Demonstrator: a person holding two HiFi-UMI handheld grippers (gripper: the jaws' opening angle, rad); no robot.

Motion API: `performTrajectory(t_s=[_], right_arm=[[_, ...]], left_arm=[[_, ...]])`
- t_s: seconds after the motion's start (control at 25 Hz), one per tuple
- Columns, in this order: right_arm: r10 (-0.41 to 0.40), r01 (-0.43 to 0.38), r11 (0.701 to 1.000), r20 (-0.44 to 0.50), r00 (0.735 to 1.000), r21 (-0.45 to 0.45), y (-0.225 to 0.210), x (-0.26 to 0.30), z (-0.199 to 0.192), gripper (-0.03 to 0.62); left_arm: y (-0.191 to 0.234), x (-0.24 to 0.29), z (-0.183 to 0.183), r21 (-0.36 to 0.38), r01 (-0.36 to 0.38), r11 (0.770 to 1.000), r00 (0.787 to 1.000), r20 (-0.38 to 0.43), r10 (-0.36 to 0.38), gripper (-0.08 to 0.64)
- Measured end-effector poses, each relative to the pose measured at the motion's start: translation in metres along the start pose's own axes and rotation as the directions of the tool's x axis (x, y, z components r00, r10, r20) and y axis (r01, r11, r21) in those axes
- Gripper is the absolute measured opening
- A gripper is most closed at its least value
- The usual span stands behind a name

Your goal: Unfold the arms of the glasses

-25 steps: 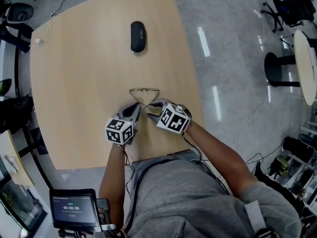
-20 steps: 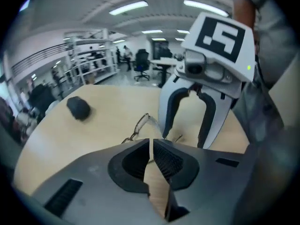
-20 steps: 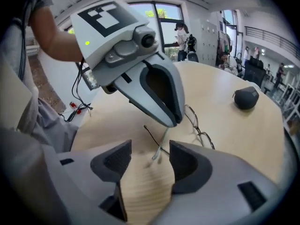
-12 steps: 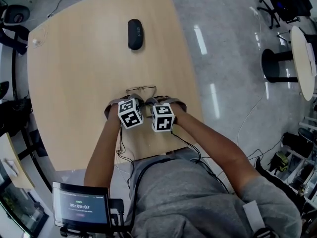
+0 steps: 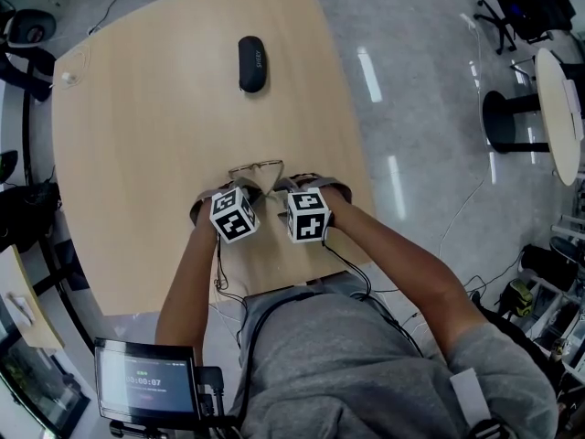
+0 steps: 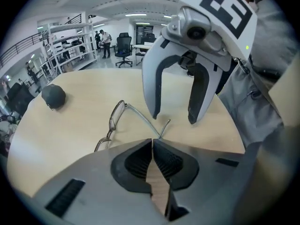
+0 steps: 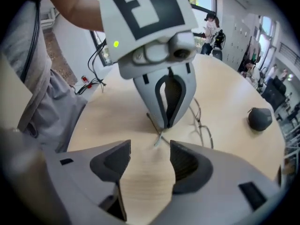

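The thin-framed glasses (image 5: 257,170) lie on the wooden table (image 5: 137,108), lenses away from me, with the two arm ends crossed toward me. My left gripper (image 5: 255,190) points steeply down at that crossing. In the left gripper view the left gripper (image 6: 153,142) is shut, and a thin arm end of the glasses (image 6: 116,116) seems pinched at its very tips. The right gripper view shows the same contact of the left gripper (image 7: 164,124) beside the glasses (image 7: 201,125). My right gripper (image 7: 149,158) stands open just right of it, with only bare table between its jaws.
A black glasses case (image 5: 252,64) lies farther back on the table. The table's near edge is close behind my wrists and its right edge is near my right arm. A tablet (image 5: 146,382) hangs at the lower left. A round side table (image 5: 562,117) stands off to the right.
The left gripper has rolled over and come down onto the crossed arm ends, close beside the right one. The right gripper's jaws have opened and its cube has turned.
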State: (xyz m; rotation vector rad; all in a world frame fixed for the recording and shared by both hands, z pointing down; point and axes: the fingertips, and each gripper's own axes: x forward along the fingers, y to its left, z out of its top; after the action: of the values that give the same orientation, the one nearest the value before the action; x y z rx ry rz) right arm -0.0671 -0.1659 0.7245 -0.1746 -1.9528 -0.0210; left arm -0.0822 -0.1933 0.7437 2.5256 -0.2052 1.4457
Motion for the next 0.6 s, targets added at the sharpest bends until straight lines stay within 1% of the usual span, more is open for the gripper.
performTrajectory(t_s=[0.08, 0.16, 0.24, 0.28, 0.36, 0.4, 0.6], right_arm=[[-0.002, 0.003, 1.000, 0.028, 1.000, -0.007, -0.005, 0.004, 0.013, 0.245], [0.022, -0.021, 1.000, 0.022, 1.000, -0.013, -0.005, 0.019, 0.019, 0.250], [0.057, -0.058, 0.998, -0.013, 0.998, -0.040, -0.004, 0.027, 0.017, 0.255], [0.082, -0.085, 0.994, -0.044, 0.996, -0.068, -0.001, 0.027, 0.013, 0.255], [0.129, -0.144, 0.981, -0.110, 0.985, -0.132, 0.007, 0.023, 0.001, 0.255], [0.141, -0.161, 0.976, -0.131, 0.981, -0.150, 0.011, 0.022, -0.004, 0.255], [0.161, -0.193, 0.967, -0.184, 0.970, -0.169, 0.022, 0.016, -0.018, 0.255]], left_arm=[[-0.001, 0.000, 0.001, -0.021, 0.001, 1.000, 1.000, 0.025, -0.001, 0.006], [-0.002, 0.000, 0.001, -0.035, 0.009, 0.999, 0.999, 0.035, -0.008, 0.006], [-0.002, -0.001, 0.001, -0.037, 0.017, 0.999, 0.999, 0.032, -0.016, 0.006], [0.000, -0.001, 0.000, -0.038, 0.019, 0.999, 0.999, 0.030, -0.018, 0.006], [0.001, -0.003, -0.002, -0.031, 0.022, 0.999, 1.000, 0.020, -0.021, 0.006], [0.000, -0.003, -0.003, -0.025, 0.023, 0.999, 1.000, 0.012, -0.023, 0.006], [-0.007, -0.008, -0.015, 0.002, 0.036, 0.999, 0.999, -0.025, -0.035, 0.006]])
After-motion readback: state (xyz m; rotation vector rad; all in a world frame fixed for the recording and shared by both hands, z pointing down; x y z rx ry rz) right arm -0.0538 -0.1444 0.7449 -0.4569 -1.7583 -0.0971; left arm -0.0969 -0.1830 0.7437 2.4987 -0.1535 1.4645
